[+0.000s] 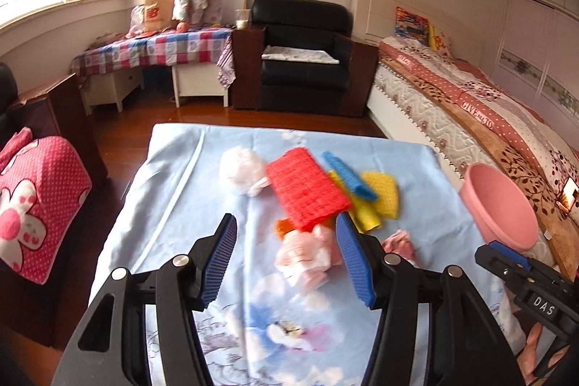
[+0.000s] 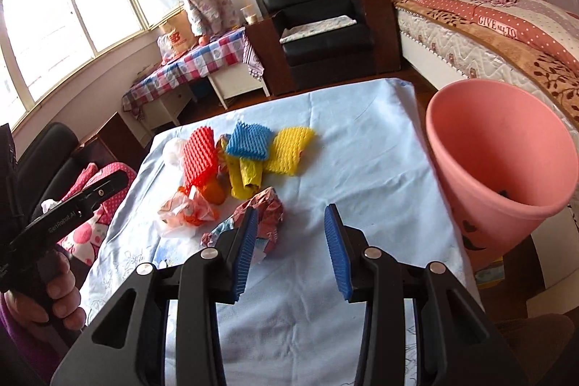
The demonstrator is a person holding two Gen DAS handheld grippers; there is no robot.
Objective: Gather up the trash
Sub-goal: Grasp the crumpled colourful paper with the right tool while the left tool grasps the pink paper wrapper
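A pile of trash lies on a table under a light blue cloth (image 1: pixel 173 190): a red foam net (image 1: pixel 307 192), a blue net (image 1: pixel 349 176), a yellow net (image 1: pixel 383 198), a white crumpled bag (image 1: pixel 242 169) and a pink crumpled plastic bag (image 1: pixel 307 259). My left gripper (image 1: pixel 286 259) is open above the pink bag, which lies between the fingers. My right gripper (image 2: pixel 291 241) is open and empty; a crumpled patterned wrapper (image 2: pixel 264 212) lies at its left finger. A pink bin (image 2: pixel 499 161) stands at the table's right edge, tilted toward me.
A bed (image 1: pixel 470 104) runs along the right. A black armchair (image 1: pixel 304 56) and a checked-cloth table (image 1: pixel 152 49) stand at the back. A red polka-dot cushion (image 1: pixel 32 208) lies left of the table. The left gripper's handle and hand (image 2: pixel 54 241) show in the right wrist view.
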